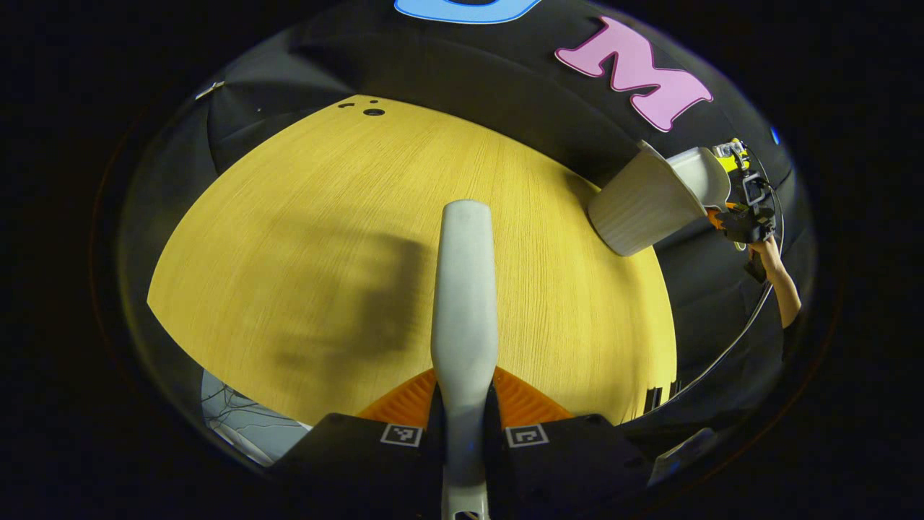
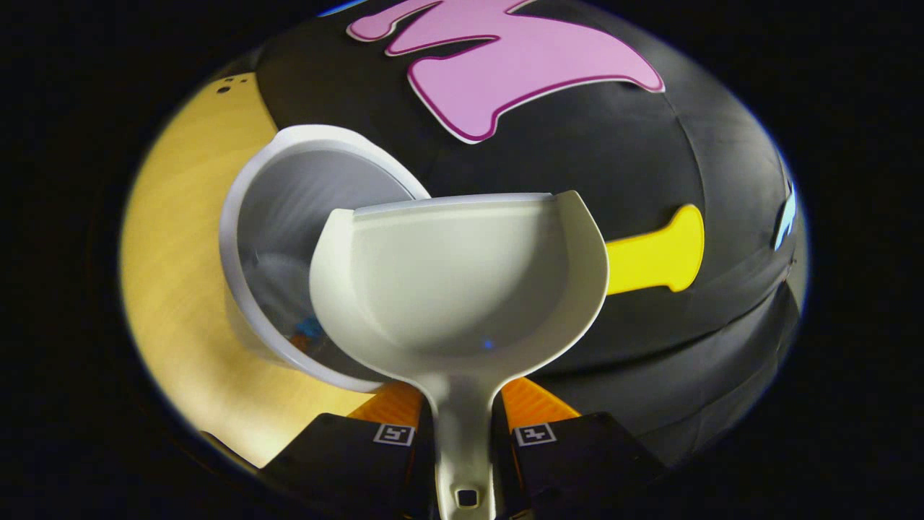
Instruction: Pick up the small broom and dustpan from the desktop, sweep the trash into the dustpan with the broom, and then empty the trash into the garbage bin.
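At the bottom of the left gripper view, left tool clenched on the broom, both fingers pressing its pale handle, which points forward above the wooden bench. Farther off at the right bench edge, bin standing pale and ribbed, with the right tool and a hand just beyond it. In the right gripper view, right tool gripping the dustpan by its handle, fingers on either side, the scoop held out in front and overlapping the rim of the bin. Inside the bin, small coloured bits lying at the bottom. Scoop itself looking bare inside.
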